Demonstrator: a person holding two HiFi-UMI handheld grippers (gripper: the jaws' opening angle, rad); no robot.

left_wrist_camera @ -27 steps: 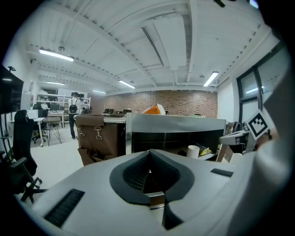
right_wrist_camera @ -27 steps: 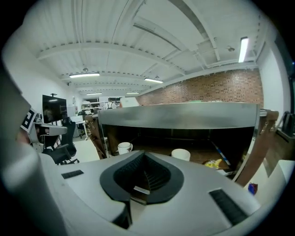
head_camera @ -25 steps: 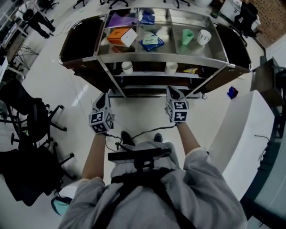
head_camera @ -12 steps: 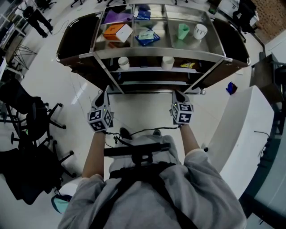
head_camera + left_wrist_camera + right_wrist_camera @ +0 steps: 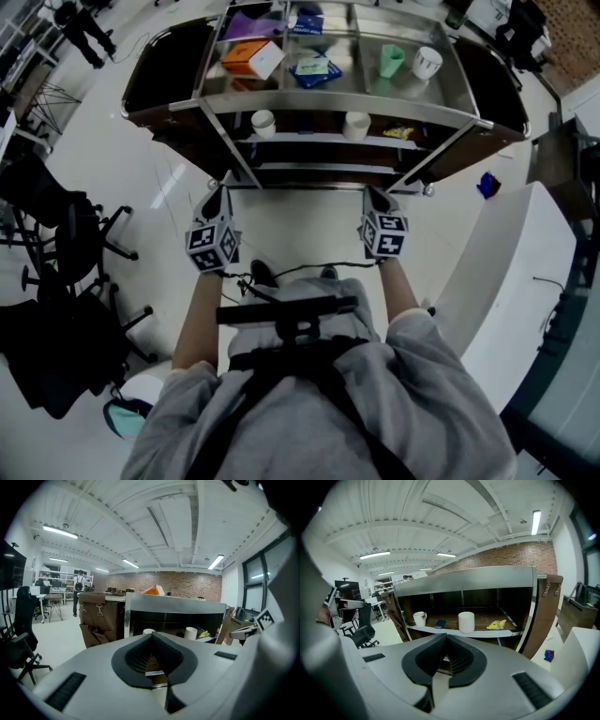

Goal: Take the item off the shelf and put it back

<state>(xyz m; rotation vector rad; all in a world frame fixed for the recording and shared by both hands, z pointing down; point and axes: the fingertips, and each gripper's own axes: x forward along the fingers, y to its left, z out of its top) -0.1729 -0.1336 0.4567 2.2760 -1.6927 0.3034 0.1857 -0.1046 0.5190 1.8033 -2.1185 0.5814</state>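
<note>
Plainly, both tools are empty. The left tool (image 5: pixel 217 193) has its pads together with nothing between them, and the right tool (image 5: pixel 372 193) is closed the same way. Both are held short of the cart (image 5: pixel 328 101), aimed at it and tipped slightly down.

Task's thing: which item is meant is not settled. On the middle shelf (image 5: pixel 487 633) a white cup (image 5: pixel 466 622) stands upright near the front edge. A mug (image 5: pixel 420 618) stands upright toward the left end, with a small dark item (image 5: pixel 439 624) between the two. A yellow wrapper (image 5: pixel 497 625) lies right of the cup. Everything sits on the shelf, which fits an item waiting to be lifted as well as one already returned.

Handling, as a judgement:
- White cup: looks light, stiff and smooth-sided, so it may slip. Pinch across the wall about mid-height and keep it upright.
- Mug: looks heavier and breakable. Take it across the body, clear of the handle.
- Wrapper: soft and crushable.

Against a second ago, the cart sits higher in the head view and the right tool stands a little further right. The left tool is in much the same place, and both tools look closed then as now.
</note>
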